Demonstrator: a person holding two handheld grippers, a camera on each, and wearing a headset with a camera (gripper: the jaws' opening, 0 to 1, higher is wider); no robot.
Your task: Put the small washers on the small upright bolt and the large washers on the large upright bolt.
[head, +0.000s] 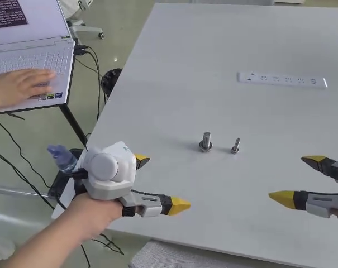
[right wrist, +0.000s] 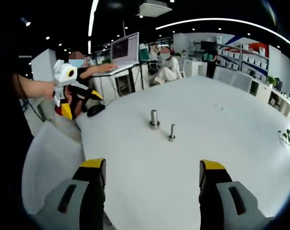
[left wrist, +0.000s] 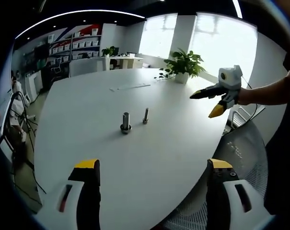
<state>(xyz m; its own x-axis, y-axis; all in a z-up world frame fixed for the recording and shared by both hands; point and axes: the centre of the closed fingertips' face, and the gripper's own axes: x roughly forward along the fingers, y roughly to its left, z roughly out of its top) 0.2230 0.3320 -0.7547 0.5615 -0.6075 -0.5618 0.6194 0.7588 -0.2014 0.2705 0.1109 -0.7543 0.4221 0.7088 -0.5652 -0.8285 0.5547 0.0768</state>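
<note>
standing on the table (head: 213, 61): large bolt (head: 206, 142) and small bolt (head: 236, 146), both upright, just beside each other without touching, nearer the near edge than the far one.
ring (head: 205, 148): a wider band at the foot of the large bolt; too small to tell whether it is a washer or the bolt's own head.
left gripper (head: 160, 183): gripped by the holder's hand (head: 93, 215) over the table's near left edge, jaws spread wide and yellow tips bare, nothing between them; one tip is half hidden behind the white body.
right gripper (head: 296, 178): over the near edge toward the right, jaws likewise spread and empty; its body is cut off by the frame.
power strip (head: 282, 80): white, lying toward the far edge, well apart from the bolts.
laptop (head: 29, 50): beyond the table's left edge, partly cut off, with a typing hand (head: 18, 86) on its keys.
</note>
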